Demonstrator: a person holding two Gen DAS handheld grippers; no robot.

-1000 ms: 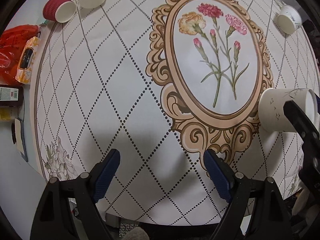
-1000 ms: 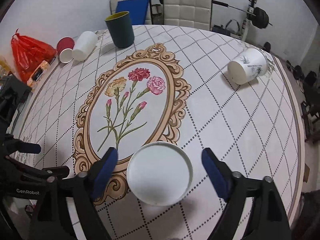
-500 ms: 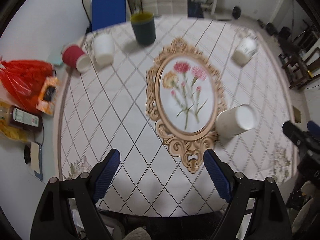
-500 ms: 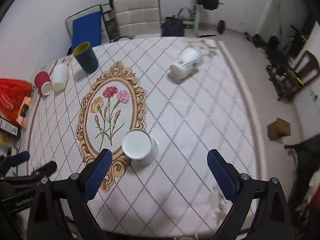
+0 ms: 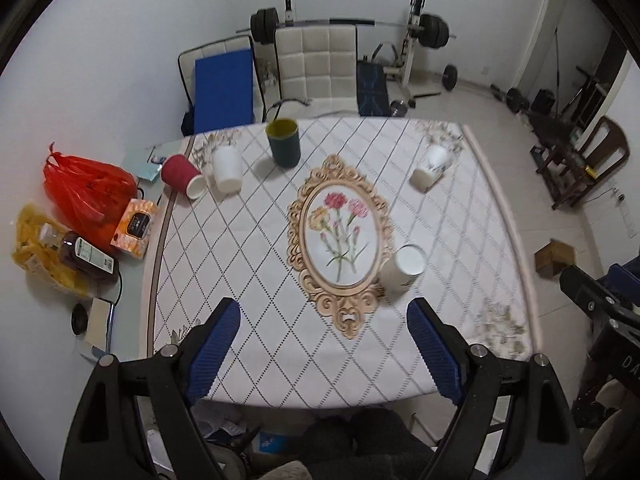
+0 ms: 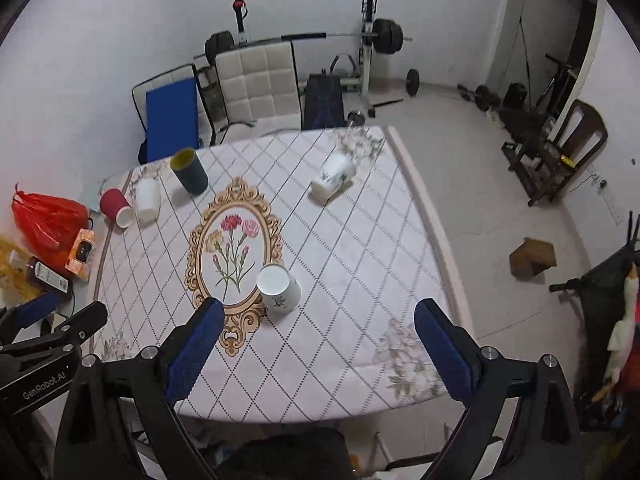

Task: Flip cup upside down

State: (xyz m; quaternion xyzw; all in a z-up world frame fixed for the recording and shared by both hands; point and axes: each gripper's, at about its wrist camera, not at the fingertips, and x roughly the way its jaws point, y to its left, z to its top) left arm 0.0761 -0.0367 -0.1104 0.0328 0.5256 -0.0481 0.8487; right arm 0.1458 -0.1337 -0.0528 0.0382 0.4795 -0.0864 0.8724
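Grippers, left (image 5: 323,350) and right (image 6: 320,350), have pulled high above the table (image 6: 360,360), both spread wide, holding nothing. White cup (image 6: 278,289) apparently stands inverted beside the floral medallion (image 6: 232,256); dark cup (image 6: 189,171) stands far off.

Left hand-held gripper (image 5: 324,350) and right hand-held gripper (image 6: 320,354) both gape wide, holding nothing.

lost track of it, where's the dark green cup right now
In both views the dark green cup stands upright at the table's far edge, beyond the flower medallion, right of the white cup lying there.
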